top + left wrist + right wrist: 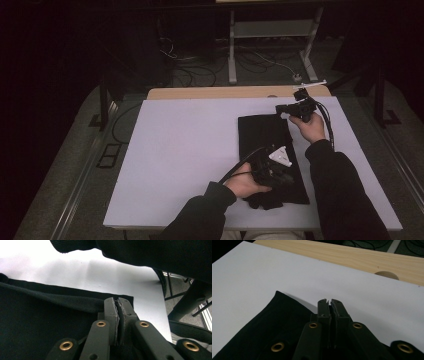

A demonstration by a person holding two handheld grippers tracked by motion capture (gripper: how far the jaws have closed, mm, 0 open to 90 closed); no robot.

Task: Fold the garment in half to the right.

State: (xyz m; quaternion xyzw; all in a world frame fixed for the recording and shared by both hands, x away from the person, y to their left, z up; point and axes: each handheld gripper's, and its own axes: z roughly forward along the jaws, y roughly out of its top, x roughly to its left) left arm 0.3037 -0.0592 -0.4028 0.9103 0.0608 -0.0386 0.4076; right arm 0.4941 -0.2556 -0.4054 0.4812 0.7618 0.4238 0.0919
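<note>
Fingers (111, 312) on my L gripper (272, 172) are pinched tight on the near hem of the black cloth (270, 145); R gripper (295, 109) fingers (324, 312) likewise clamped on its far corner. Cloth is matte, soft knit-looking, roughly rectangular, lying flat on the right half of the smooth white tabletop (185, 150), w/ a pale wood strip (352, 255) behind it.
</note>
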